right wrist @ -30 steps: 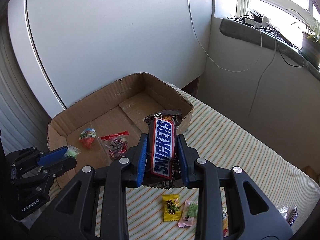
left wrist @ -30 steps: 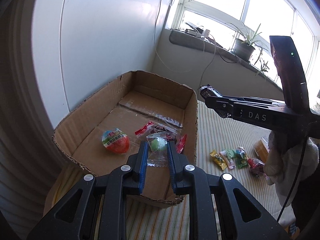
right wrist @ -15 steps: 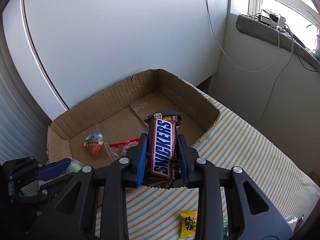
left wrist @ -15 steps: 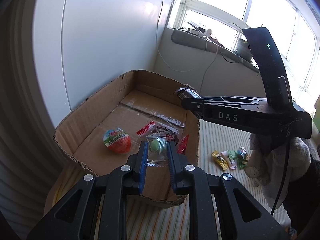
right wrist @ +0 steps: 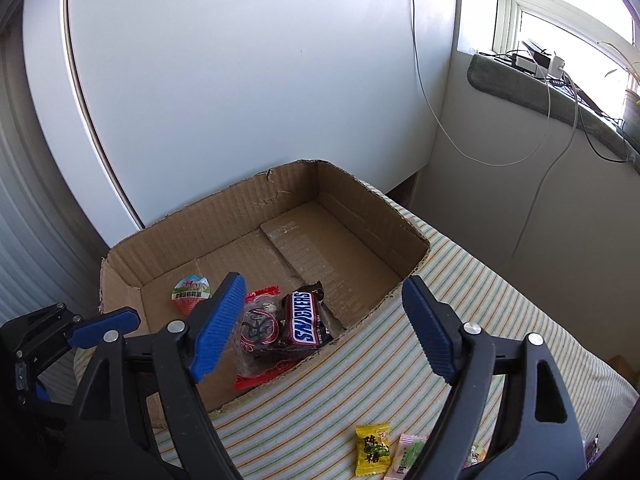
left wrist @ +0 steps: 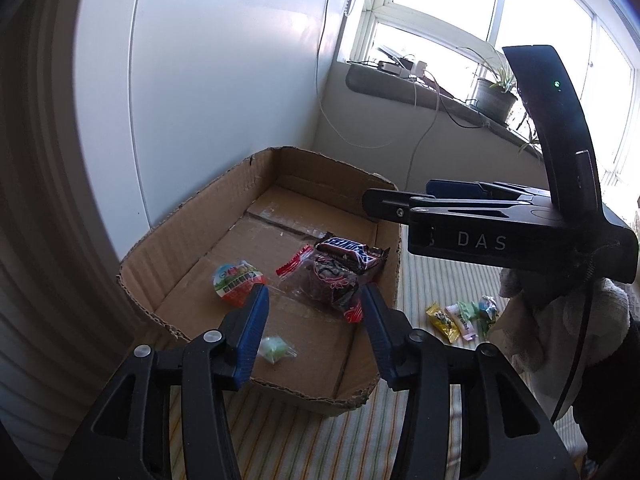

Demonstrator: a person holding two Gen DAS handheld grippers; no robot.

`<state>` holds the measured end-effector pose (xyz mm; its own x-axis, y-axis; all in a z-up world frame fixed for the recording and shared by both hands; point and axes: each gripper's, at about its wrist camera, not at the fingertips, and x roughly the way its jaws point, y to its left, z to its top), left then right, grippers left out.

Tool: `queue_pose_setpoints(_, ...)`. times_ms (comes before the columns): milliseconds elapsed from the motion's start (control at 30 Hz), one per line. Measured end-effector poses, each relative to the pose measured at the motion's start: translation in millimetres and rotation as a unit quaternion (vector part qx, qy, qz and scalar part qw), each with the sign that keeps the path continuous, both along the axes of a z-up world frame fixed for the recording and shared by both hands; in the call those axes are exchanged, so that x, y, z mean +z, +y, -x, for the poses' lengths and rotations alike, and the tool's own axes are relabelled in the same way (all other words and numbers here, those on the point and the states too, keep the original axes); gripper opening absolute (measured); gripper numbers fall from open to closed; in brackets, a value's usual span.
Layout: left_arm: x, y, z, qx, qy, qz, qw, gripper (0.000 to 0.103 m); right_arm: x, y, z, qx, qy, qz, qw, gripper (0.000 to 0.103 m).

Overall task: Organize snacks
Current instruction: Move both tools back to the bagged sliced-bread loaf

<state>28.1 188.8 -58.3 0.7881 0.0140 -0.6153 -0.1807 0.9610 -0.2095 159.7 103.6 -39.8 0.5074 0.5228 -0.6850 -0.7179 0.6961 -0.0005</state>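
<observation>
A cardboard box (left wrist: 192, 236) (right wrist: 360, 200) stands on a striped cloth. In it lie a Snickers bar (left wrist: 346, 254) (right wrist: 306, 318), a clear packet with red ends (left wrist: 320, 284) (right wrist: 256, 328), an egg-shaped red and green snack (left wrist: 238, 282) (right wrist: 190, 290) and a small green candy (left wrist: 274, 349). My left gripper (left wrist: 314, 334) is open and empty above the box's near end. My right gripper (right wrist: 324, 328) is open and empty above the box's right wall; it shows from the side in the left wrist view (left wrist: 400, 204).
Loose candies lie on the cloth right of the box: a yellow one (left wrist: 442, 320) (right wrist: 372, 454), a pink one (left wrist: 460, 318) (right wrist: 408, 454) and others. A white wall panel (right wrist: 240, 80) stands behind the box. A windowsill with a potted plant (left wrist: 494, 98) and cables is at the back right.
Both grippers have opened. The Snickers bar dropped from the right gripper into the box, and the green candy dropped from the left gripper onto the box floor.
</observation>
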Motion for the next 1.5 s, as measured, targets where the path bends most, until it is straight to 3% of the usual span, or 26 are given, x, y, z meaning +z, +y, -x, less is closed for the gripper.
queue_pose_setpoints(167,1.3,-1.4,1.0,-0.001,-0.001,0.001,1.0,0.048,2.4,-9.9,-2.0,-0.009,0.005,0.001,1.0,0.09)
queue_pose_setpoints(433,7.8,-12.6,5.4,-0.007,-0.006,-0.005,0.9999,0.052,6.1,-30.0,4.4,-0.021,0.0,0.004,1.0,0.09)
queue_pose_setpoints(533,10.5,-18.0,7.2,-0.009,-0.008,-0.009,0.9999,0.059,8.9,-39.3,7.4,-0.028,-0.002,0.004,1.0,0.09)
queue_pose_setpoints(767,15.4,-37.5,7.6,-0.023,-0.012,-0.015,0.9996,0.06,19.6,-68.6,15.5,-0.04,-0.009,-0.005,0.999,0.091)
queue_pose_setpoints(1133,8.1,-77.3,-8.3,-0.054,0.002,0.009,0.9985,0.079,26.6,-144.7,19.3,-0.078,-0.003,-0.016,0.997,0.091)
queue_pose_setpoints(1500,-1.6,-131.4,-32.6,-0.12,0.026,0.039,0.9917,0.079,8.7,-242.1,4.3,-0.146,0.054,-0.046,0.987,0.1)
